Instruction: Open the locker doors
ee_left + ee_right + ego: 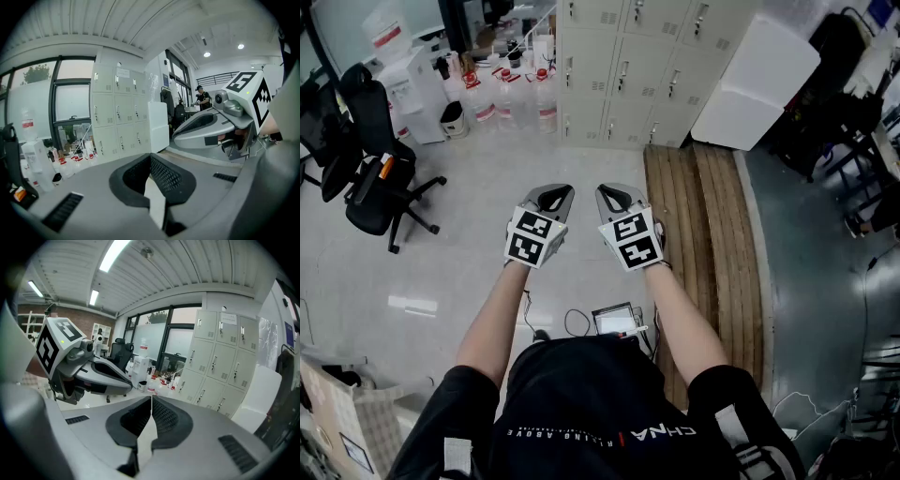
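Note:
A bank of beige lockers (637,66) stands against the far wall, all its doors closed, each with a small handle. It also shows in the left gripper view as lockers (117,112) and in the right gripper view as lockers (220,362). My left gripper (559,194) and right gripper (609,194) hang side by side over the pale floor, well short of the lockers. Both are shut, tips touching, with nothing between them. From its own camera the left gripper (150,155) points toward the lockers, and the right gripper (151,398) does too.
A black office chair (370,159) stands at the left. Water bottles (511,94) and white boxes crowd the floor left of the lockers. A large white panel (755,80) leans at the right of the lockers. Wooden planks (703,244) lie on the floor to the right.

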The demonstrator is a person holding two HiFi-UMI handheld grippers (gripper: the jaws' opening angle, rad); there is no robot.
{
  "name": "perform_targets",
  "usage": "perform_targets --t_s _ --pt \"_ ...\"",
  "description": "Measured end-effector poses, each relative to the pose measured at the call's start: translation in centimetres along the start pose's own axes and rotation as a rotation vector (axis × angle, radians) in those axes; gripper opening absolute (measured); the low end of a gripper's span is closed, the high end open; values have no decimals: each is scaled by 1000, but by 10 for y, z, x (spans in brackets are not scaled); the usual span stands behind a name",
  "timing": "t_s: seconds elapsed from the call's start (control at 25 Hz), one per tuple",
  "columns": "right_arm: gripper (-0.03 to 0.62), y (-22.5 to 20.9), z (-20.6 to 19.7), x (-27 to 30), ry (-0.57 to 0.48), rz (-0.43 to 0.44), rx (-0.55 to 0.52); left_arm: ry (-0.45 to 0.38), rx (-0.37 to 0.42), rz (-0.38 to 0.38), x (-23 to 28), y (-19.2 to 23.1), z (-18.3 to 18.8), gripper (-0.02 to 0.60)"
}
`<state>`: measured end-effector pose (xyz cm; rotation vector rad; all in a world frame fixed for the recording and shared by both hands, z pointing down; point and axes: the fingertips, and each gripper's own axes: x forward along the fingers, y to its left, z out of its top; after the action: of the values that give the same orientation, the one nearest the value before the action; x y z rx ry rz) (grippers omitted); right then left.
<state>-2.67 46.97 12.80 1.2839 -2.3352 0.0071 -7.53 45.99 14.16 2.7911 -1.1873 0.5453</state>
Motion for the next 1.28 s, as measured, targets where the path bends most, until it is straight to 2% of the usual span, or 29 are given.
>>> perform_targets --t_s 0.2,0.88,1.28 --pt "34 -2 1 0 0 -2 -2 -1 18 -12 1 -4 2 20" --pt "34 -15 -13 -12 -3 -19 30 3 5 -8 11 -19 1 20" --pt "34 -53 -35 -30 -10 7 29 39 19 19 46 -41 9 20"
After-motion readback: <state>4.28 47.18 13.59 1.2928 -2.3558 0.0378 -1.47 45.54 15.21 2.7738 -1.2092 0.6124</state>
